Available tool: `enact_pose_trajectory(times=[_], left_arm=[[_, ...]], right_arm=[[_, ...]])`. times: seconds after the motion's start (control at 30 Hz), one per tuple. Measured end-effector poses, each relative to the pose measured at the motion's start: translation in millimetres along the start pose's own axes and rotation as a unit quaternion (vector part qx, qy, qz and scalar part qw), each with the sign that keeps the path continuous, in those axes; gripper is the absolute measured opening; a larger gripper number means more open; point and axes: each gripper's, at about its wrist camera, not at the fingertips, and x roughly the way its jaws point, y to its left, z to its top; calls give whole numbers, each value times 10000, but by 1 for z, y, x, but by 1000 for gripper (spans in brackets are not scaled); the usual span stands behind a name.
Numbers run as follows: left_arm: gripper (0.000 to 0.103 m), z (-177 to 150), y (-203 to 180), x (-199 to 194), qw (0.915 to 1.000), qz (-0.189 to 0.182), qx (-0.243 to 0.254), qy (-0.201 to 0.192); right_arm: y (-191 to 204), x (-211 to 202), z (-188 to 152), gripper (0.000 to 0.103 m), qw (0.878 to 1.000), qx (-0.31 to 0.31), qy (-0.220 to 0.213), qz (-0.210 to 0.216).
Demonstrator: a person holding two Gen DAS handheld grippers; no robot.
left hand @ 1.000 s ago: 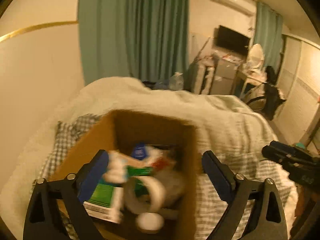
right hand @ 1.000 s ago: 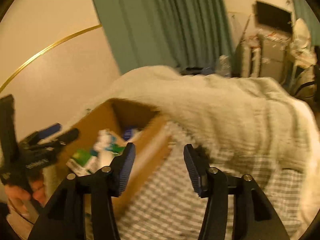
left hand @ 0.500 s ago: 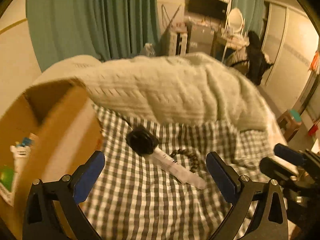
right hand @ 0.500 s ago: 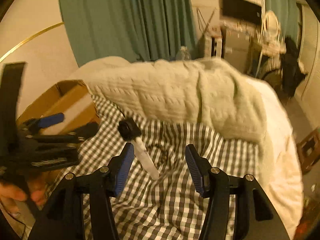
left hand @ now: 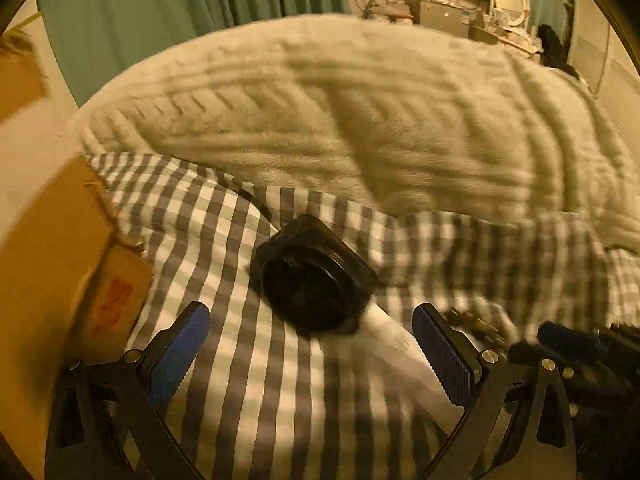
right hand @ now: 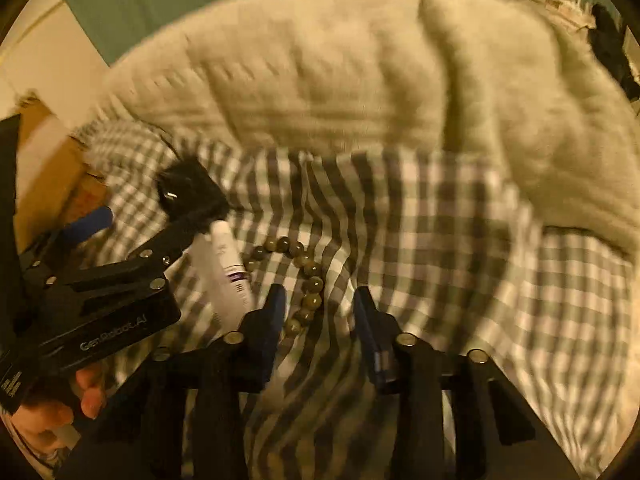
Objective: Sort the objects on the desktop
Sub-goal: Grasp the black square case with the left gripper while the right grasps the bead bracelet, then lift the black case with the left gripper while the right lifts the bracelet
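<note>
A black round-lensed object (left hand: 314, 276) lies on the checked sheet (left hand: 240, 380), with a white tube (left hand: 396, 344) under its near side. My left gripper (left hand: 310, 356) is open and empty, its jaws wide on either side just short of the black object. In the right wrist view the black object (right hand: 192, 192), the white tube (right hand: 226, 276) and a bead bracelet (right hand: 306, 276) lie on the sheet. My right gripper (right hand: 320, 312) is open and empty, just short of the bracelet. The left gripper (right hand: 120, 240) shows at the left there.
A cardboard box (left hand: 52, 248) stands at the left on the sheet. A thick cream knitted blanket (left hand: 360, 112) is bunched behind the objects. Green curtains (left hand: 160, 12) and furniture are far behind.
Both grippers have swung away from the box and come down close to the objects on the sheet. The left nears the black object, the right the bracelet. Both stay open.
</note>
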Motion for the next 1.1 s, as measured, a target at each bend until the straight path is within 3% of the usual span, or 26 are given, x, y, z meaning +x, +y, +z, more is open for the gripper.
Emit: enact_pose_trajectory(times=[0.23,0.3,0.37,0.43,0.47,0.67,0.83,1.1], left_arm=[[103,5,2,49,9989,-19,-188,422],[100,2,1,48,9992,-39,-126,366],[78,-2,1,42,9994,-204,-83,254],[78,-5,0,36,9992,-355,-21,208],[78,-8,0,31,9988,-456,31,183],[78,-23,8,-12,9975,-703,104,-49],[78,-26,19,-68,9970,-668,178,-346],[78,-3,50,-168,9906,-1011,25,-923]], right_arm=[[5,54,15,33,9991,-108,392,-101],[3,64,16,28,9990,-30,424,-124],[1,68,8,24,9991,-2,375,-201],[4,61,0,14,9991,-75,215,-364],[6,57,-3,13,9989,-94,155,-440],[16,5,-30,12,9984,-98,-184,-532],[30,-60,-48,11,9943,-379,-503,-859],[54,-161,-44,11,9821,-838,-976,-1375]])
